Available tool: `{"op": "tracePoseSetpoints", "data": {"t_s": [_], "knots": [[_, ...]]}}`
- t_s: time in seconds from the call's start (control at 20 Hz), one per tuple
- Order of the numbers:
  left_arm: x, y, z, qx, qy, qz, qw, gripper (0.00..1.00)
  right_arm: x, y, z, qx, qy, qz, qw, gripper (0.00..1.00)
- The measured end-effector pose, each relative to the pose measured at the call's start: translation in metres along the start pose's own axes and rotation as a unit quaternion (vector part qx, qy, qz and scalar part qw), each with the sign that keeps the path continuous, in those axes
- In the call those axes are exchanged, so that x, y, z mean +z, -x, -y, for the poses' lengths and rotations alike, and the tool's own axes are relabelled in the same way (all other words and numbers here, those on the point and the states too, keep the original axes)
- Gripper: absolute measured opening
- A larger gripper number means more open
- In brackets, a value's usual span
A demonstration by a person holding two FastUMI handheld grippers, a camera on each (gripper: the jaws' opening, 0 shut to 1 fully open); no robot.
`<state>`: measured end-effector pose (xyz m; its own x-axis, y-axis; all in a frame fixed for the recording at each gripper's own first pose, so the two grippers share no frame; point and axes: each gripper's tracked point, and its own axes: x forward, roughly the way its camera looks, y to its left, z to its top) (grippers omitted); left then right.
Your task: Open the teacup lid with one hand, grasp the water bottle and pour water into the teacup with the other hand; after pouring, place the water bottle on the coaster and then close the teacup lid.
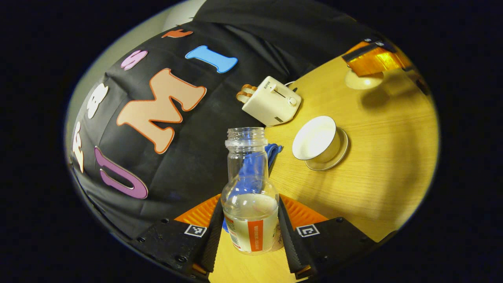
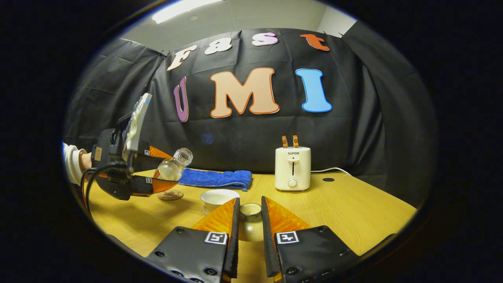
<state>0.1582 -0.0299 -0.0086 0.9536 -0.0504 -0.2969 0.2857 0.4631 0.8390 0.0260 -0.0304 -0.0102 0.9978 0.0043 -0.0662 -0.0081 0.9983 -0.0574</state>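
The teacup (image 1: pixel 320 143) sat uncovered on its saucer (image 1: pixel 342 151) in the middle of the desk (image 1: pixel 385 165), and it looked empty to me, though glare made that hard to call. The water bottle (image 1: pixel 250 196) was capless, maybe a third full, clamped between both fingers of the left gripper (image 1: pixel 250 230) and tipped neck-first toward the cup from the left, held up off the desk. The right gripper (image 2: pixel 250 224) was hanging onto the teacup lid (image 2: pixel 250 210), its fingers pinching the knob, just this side of the cup.

Main worry: the bottle mouth seemed short of the rim, so if the tilt went further before it got over the cup, water would hit the desk or the saucer. A fast tip with that narrow neck could also glug and splash.

The right gripper view gave the side-on tilt of the bottle plus the coaster (image 2: pixel 170 195) underneath it on the left, beside the blue towel (image 2: pixel 216 178), and a sleeve behind the left gripper. The left gripper view looked down into the cup instead. The toaster (image 2: pixel 292 168) sat at the far side in both.
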Motion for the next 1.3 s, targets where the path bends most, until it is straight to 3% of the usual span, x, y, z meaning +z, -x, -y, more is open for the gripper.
{"op": "tracePoseSetpoints", "data": {"t_s": [0.25, 0.7, 1.3], "knots": [[-0.002, -0.015, 0.008, -0.020, -0.076, -0.022, 0.997, 0.67, 0.000, 0.000, 0.006, -0.001, 0.000, -0.002, 1.000, 0.31], [-0.006, -0.032, 0.018, -0.047, -0.154, -0.051, 0.986, 0.68, 0.000, 0.001, 0.014, -0.003, -0.002, -0.001, 1.000, 0.30], [-0.005, -0.040, 0.014, -0.054, -0.267, -0.069, 0.960, 0.68, 0.000, 0.000, 0.017, -0.004, -0.004, -0.001, 1.000, 0.30]]}}
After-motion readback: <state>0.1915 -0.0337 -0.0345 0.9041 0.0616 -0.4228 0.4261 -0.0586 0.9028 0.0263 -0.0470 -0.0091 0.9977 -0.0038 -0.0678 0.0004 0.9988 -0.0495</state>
